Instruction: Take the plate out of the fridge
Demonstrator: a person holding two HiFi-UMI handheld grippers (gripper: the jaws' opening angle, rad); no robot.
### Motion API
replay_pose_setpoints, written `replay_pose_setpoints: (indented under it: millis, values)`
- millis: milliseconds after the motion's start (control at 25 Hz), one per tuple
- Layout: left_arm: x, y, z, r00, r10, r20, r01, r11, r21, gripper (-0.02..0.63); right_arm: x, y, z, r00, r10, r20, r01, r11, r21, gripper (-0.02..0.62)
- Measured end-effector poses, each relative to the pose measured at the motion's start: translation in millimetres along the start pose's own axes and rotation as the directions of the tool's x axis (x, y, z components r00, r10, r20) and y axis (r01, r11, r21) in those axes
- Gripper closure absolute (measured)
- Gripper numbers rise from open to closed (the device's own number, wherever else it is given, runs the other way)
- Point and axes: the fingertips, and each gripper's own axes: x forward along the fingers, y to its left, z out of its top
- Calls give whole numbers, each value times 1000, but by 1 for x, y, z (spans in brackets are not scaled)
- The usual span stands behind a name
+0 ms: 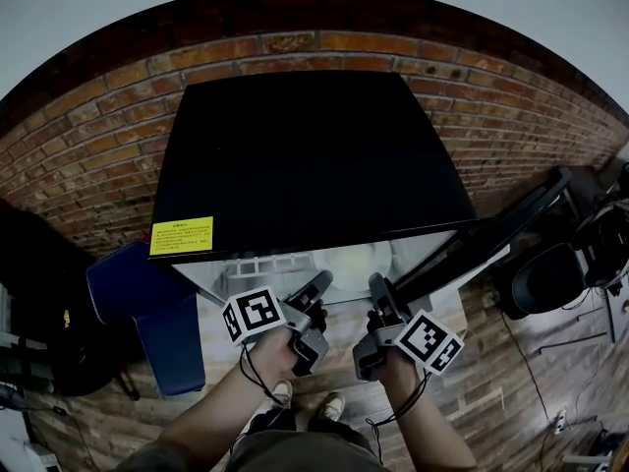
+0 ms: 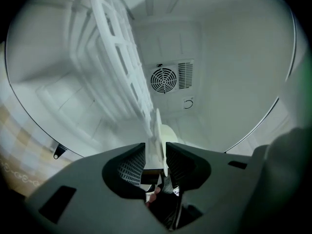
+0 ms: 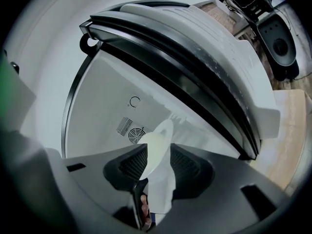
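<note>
From the head view I look down on a black mini fridge with its door swung open to the right. A pale plate lies on the white wire shelf just inside. My left gripper is at the plate's left side and my right gripper at its right. In the left gripper view the jaws are shut on the plate's thin rim, with the shelf's front edge against it. In the right gripper view the plate fills the gap of the right gripper.
A brick wall stands behind the fridge. A blue seat is at its left, and a black office chair lies beyond the door. The fan grille marks the fridge's back wall. The door's inner liner is close on the right.
</note>
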Motion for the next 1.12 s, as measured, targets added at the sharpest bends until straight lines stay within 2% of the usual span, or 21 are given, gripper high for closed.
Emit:
replay_pose_setpoints:
  millis: [360, 640, 760, 880, 1120]
  values:
    - [9, 3, 1, 1000, -19, -7, 18, 998, -56, 471, 11, -7, -10, 1000, 25, -5, -24, 991, 133, 491]
    - [14, 1, -6, 999, -29, -22, 27, 996, -86, 476, 15, -6, -15, 999, 38, -5, -35, 966, 258, 527]
    - [15, -3, -6, 999, -42, -23, 40, 995, -89, 506, 17, -3, -16, 999, 46, 5, -45, 955, 294, 538]
    - [16, -8, -5, 999, -35, -25, 33, 998, -51, 566, 16, -7, -18, 1000, 29, 1, -28, 945, 326, 545]
    - [14, -6, -7, 999, -16, -33, 14, 998, -53, 577, 15, -9, -23, 999, 37, -10, -31, 923, 383, 553]
